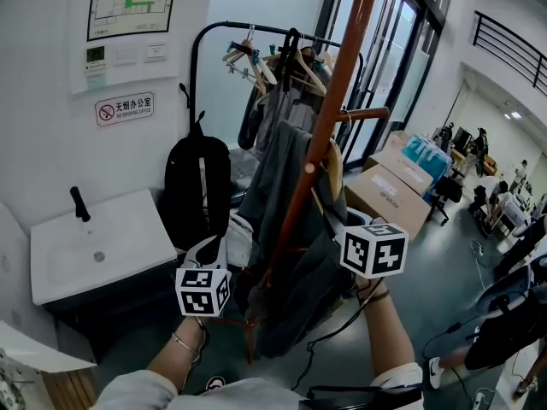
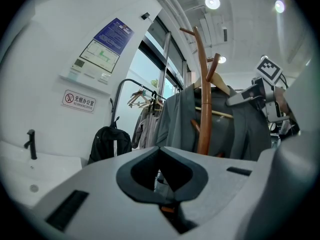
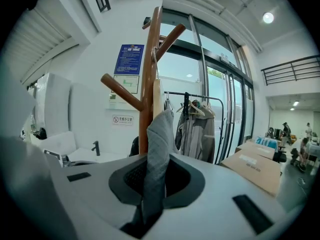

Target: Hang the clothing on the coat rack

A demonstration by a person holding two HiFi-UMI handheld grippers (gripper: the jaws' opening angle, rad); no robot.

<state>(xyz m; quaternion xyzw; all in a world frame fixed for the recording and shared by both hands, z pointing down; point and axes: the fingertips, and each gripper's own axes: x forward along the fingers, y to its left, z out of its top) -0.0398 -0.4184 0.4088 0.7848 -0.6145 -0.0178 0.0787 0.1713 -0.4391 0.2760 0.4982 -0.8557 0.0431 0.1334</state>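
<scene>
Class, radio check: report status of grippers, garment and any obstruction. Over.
Right gripper shut on garment. Left gripper shut, empty. Garment on hanger, hung on rack. No obstruction seen.

Garment (image 1: 282, 195) seemingly on coat rack (image 1: 338, 84), backpack (image 1: 197, 190) left.

An office workplace: a no-smoking office sign (image 1: 125, 108) and a floor plan notice (image 1: 132, 7) hang on the white wall above a sink (image 1: 94, 246), beside tall glass doors (image 1: 393, 49), with cardboard boxes (image 1: 389, 196) and people at desks (image 1: 500, 203) in the open hall.
</scene>
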